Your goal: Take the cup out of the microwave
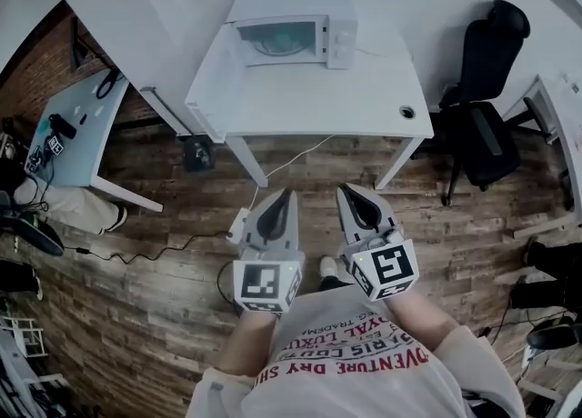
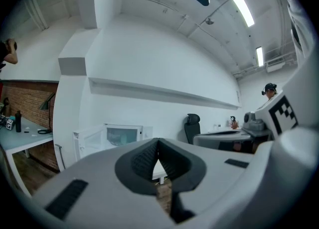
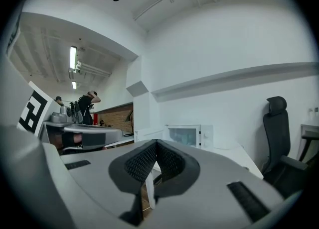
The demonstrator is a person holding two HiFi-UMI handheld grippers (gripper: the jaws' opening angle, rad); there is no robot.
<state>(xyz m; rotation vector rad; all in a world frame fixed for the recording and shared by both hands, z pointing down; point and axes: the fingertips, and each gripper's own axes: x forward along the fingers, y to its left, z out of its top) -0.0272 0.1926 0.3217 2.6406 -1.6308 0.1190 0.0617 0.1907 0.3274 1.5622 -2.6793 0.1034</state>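
A white microwave [image 1: 291, 36] stands at the back of a white table [image 1: 364, 98], with its door [image 1: 216, 80] swung open to the left. Its inside looks pale and blurred, and I cannot make out a cup there. My left gripper [image 1: 289, 196] and right gripper [image 1: 344, 191] are held side by side over the wooden floor, well short of the table, both pointing level at it. Both are shut with nothing between the jaws. In the left gripper view the left gripper [image 2: 158, 141] points towards the microwave [image 2: 123, 136]. In the right gripper view the right gripper [image 3: 156, 142] does the same towards the microwave [image 3: 185, 136].
A black office chair [image 1: 482, 107] stands right of the table. A grey desk [image 1: 73, 125] with small items is at the left. Cables and a power strip [image 1: 238, 223] lie on the floor before the table. People stand far off [image 3: 89, 104].
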